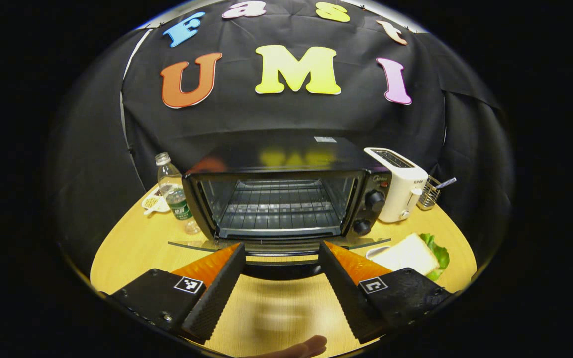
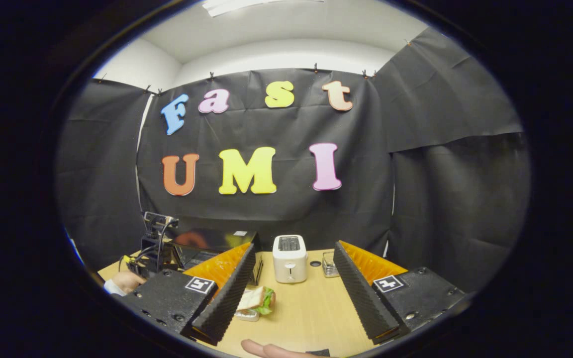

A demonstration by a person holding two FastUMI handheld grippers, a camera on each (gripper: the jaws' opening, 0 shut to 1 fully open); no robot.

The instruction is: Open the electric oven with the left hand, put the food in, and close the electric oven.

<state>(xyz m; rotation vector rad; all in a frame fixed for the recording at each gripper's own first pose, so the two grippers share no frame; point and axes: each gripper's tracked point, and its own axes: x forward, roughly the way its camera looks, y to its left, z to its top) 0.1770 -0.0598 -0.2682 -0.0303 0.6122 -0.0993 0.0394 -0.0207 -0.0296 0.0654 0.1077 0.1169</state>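
Note:
The black electric oven stands in the middle of the wooden table, its glass door folded down flat and the wire rack bare. My left gripper is open right at the door's dark handle, which lies between the wide-apart fingers. A sandwich with lettuce rests on a small white dish to the oven's right. In the right gripper view, my right gripper hangs open above the table, apart from the sandwich by its left finger; the oven and the left gripper sit farther left.
A white toaster stands beside the oven's knobs, with a small wire holder behind it. On the oven's other side are a water bottle and a small dish. Black cloth walls close the booth.

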